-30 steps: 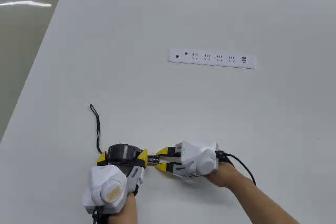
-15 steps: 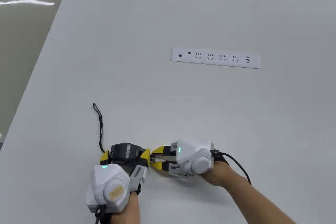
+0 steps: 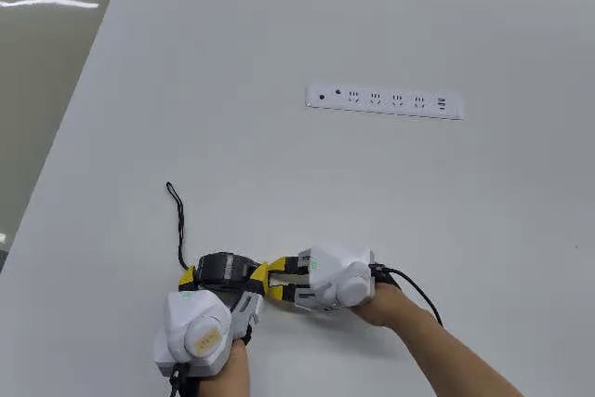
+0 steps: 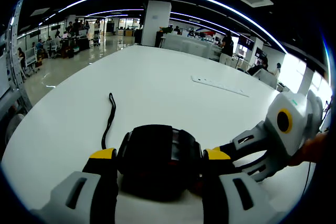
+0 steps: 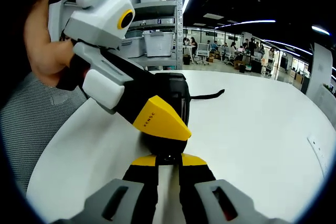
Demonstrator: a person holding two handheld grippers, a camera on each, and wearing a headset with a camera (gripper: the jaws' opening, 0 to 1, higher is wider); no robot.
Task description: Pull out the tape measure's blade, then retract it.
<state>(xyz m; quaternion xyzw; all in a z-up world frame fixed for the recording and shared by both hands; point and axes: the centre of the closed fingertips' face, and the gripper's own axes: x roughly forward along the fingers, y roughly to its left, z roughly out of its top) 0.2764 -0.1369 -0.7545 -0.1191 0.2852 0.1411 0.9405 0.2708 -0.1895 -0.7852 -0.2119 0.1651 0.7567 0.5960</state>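
The tape measure (image 3: 223, 269) sits on the white table (image 3: 279, 44) close in front of the person. From the head view much of its black case is tucked away between the left tongs (image 3: 223, 277), so just the top shows past their white body. The left gripper view gives it up: yellow-tipped jaws clamp the case from both sides.

The blade is hard to make out, with almost none showing between the case and the right tongs (image 5: 169, 160). In the right gripper view those jaws are pressed nearly together at the case's mouth, nipping a small dark blade tip (image 5: 169, 156). One yellow jaw of the left tongs hangs over the spot and covers the slot.

The left tongs point away from the person. The right tongs lie crosswise, aimed straight at the case, tips just beside the left tongs' right jaw. The right hand (image 3: 381, 304) wraps the rear of its tool, forearm running off the bottom edge, and the left hand (image 3: 226, 377) is cut off at the bottom edge.

The black strap (image 3: 178, 220) trails from the case toward the far side, loose on the table. Well apart, farther up, lies a white power strip (image 3: 384, 101).
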